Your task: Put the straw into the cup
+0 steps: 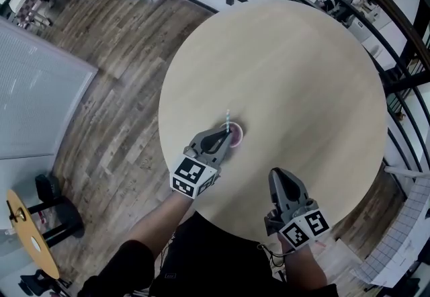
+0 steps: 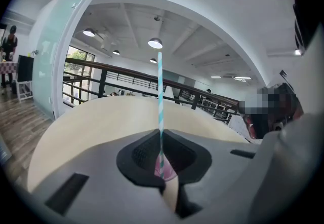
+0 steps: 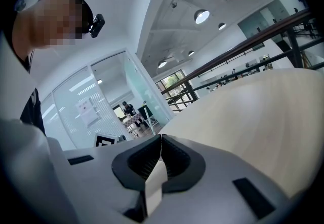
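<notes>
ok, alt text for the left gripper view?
The left gripper is shut on an upright teal-and-white striped straw, which runs down to a pink cup seen through the gap in the jaws. Beyond lies a round pale wooden table, with a dark railing and ceiling lights behind.

Matt wood grain and grey plastic.
The table (image 1: 302, 74) is smooth, matt, pale wood-look; at nine o'clock the floor (image 1: 114, 101) shows rougher grey-brown planks. The left hand-held gripper (image 1: 226, 132) and right hand-held gripper (image 1: 277, 175) are matt grey plastic with ribbed black pads (image 2: 139, 156); the straw (image 2: 160, 91) looks like striped paper.
</notes>
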`<move>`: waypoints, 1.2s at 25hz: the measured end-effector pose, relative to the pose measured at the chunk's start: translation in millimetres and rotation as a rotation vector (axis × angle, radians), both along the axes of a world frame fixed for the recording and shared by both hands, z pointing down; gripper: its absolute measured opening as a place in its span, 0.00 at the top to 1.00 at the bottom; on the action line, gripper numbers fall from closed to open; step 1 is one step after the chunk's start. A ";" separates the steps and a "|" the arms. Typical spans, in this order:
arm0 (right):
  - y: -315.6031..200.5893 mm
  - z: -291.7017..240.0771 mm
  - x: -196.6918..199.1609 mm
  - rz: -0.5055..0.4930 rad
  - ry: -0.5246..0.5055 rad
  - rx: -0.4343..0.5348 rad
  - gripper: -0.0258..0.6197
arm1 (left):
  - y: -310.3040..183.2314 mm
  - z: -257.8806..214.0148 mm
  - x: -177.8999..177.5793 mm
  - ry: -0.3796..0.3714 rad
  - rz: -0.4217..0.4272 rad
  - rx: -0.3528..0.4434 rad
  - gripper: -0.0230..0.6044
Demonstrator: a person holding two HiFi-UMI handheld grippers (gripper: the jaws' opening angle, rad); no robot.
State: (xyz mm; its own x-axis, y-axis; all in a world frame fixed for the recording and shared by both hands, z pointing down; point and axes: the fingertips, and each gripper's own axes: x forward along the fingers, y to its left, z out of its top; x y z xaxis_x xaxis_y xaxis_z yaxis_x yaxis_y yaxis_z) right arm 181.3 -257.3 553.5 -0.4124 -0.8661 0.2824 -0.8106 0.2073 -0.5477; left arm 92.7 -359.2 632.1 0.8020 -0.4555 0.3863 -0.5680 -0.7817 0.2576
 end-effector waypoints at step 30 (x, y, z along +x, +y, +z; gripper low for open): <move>-1.7 -18.6 -1.3 -0.016 0.001 0.033 0.93 | 0.8 -9.8 -4.0 -0.036 -0.024 0.015 0.85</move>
